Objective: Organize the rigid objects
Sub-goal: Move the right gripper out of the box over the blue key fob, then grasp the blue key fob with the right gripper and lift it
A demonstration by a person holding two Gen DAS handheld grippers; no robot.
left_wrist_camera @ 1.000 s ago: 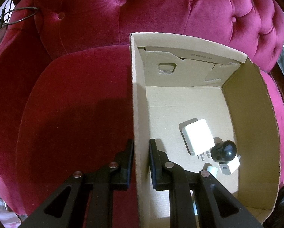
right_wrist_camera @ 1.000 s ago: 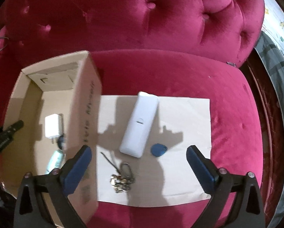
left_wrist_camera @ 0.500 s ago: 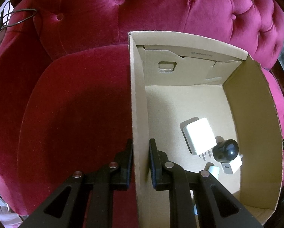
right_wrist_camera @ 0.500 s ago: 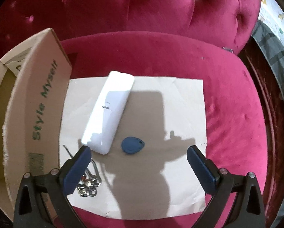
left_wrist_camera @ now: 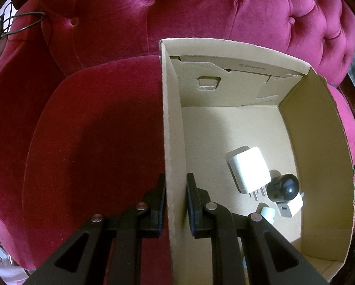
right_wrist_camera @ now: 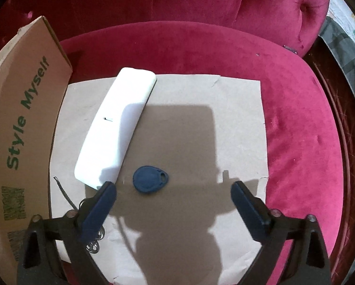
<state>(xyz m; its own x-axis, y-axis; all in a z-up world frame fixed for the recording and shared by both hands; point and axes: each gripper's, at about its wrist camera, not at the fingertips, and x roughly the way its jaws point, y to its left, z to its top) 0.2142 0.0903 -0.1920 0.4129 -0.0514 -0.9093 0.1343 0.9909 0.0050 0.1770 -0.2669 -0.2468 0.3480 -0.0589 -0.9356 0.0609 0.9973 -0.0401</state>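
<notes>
Right gripper lowered toward teardrop blue fob; jaws spread.

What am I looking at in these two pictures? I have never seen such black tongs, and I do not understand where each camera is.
No robot: a person holds one two-finger gripper in each hand, with a camera looking along its fingers. In the left view, the left gripper pinches a wall of the cardboard box on a red velvet sofa. Inside lie a white charger, a black ball-shaped thing and a small white adapter. In the right view, the right gripper is open and empty above a paper sheet with a white remote-like device, a blue key fob and keys.
</notes>
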